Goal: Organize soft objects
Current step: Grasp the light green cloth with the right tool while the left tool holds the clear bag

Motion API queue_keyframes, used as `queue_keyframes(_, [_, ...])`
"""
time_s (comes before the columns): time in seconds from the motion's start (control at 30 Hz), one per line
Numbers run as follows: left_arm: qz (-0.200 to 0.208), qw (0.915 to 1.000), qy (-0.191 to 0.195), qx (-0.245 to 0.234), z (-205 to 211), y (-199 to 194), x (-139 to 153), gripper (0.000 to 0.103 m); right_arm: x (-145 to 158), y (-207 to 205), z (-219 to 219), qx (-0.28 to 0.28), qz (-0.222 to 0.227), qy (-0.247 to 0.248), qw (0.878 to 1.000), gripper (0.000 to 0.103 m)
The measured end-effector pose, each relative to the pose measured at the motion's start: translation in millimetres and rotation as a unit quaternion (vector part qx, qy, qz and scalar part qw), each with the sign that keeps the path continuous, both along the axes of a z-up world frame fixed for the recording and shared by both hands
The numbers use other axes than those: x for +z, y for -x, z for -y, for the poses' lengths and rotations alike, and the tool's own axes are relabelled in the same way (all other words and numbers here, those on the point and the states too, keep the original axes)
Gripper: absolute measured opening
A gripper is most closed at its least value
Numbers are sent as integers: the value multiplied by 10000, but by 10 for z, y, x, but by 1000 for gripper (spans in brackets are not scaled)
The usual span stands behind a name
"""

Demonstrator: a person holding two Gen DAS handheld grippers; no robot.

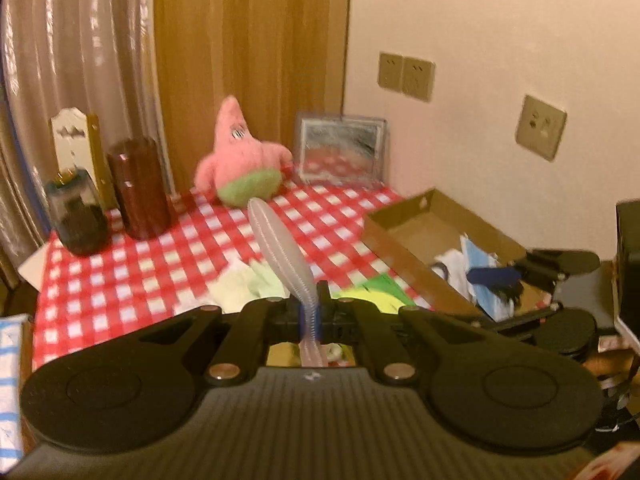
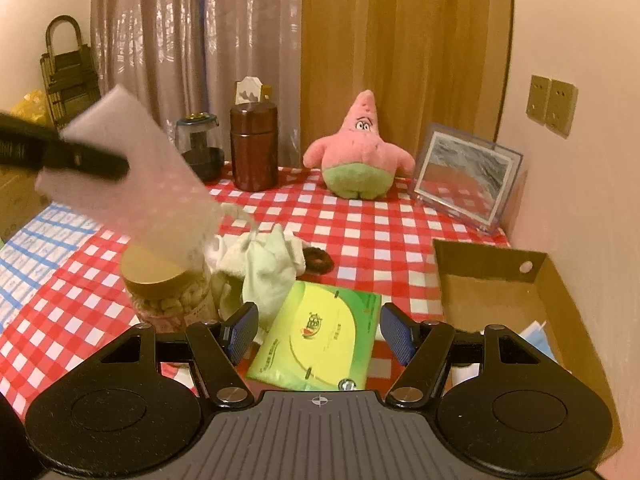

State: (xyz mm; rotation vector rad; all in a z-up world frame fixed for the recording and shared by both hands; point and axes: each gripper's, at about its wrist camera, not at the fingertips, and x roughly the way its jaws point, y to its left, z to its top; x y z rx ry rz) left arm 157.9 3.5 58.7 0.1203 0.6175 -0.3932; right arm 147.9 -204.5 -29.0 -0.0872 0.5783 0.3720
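My left gripper point(image 1: 310, 308) is shut on a thin whitish padded sheet point(image 1: 280, 248), which stands edge-on above the red checked tablecloth point(image 1: 132, 276). In the right wrist view the same sheet point(image 2: 132, 184) hangs flat and blurred from the left gripper's black fingers point(image 2: 84, 158), above a gold-lidded jar point(image 2: 160, 280). My right gripper point(image 2: 316, 332) is open and hovers over a green tissue pack point(image 2: 320, 344). A pale green cloth point(image 2: 264, 268) lies crumpled beside the pack. A pink starfish plush point(image 2: 360, 152) sits at the back.
An open cardboard box point(image 2: 488, 264) at the right holds face masks point(image 1: 480, 264). A brown canister point(image 2: 254, 144), a dark glass jar point(image 2: 200, 144) and a framed mirror point(image 2: 468, 172) stand at the back. A black hair tie point(image 2: 318, 260) lies mid-table.
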Motion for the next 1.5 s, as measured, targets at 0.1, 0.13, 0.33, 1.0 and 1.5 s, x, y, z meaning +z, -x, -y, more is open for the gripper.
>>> queue_keyframes(0.1, [112, 9999, -8, 101, -73, -89, 112, 4, -6, -84, -34, 151, 15, 39, 9999, 67])
queue_keyframes(0.13, [132, 9998, 6, 126, -102, -131, 133, 4, -11, -114, -55, 206, 22, 54, 9998, 67])
queue_keyframes(0.33, [252, 9991, -63, 333, -283, -346, 165, 4, -63, -382, -208, 612, 71, 252, 9978, 67])
queue_keyframes(1.0, [1, 9979, -219, 612, -714, -979, -433, 4, -636, -1523, -822, 2161, -610, 994, 9694, 67])
queue_keyframes(1.5, [-141, 9981, -125, 592, -752, -1060, -612, 4, -787, -1748, -998, 2265, -914, 1112, 9633, 6])
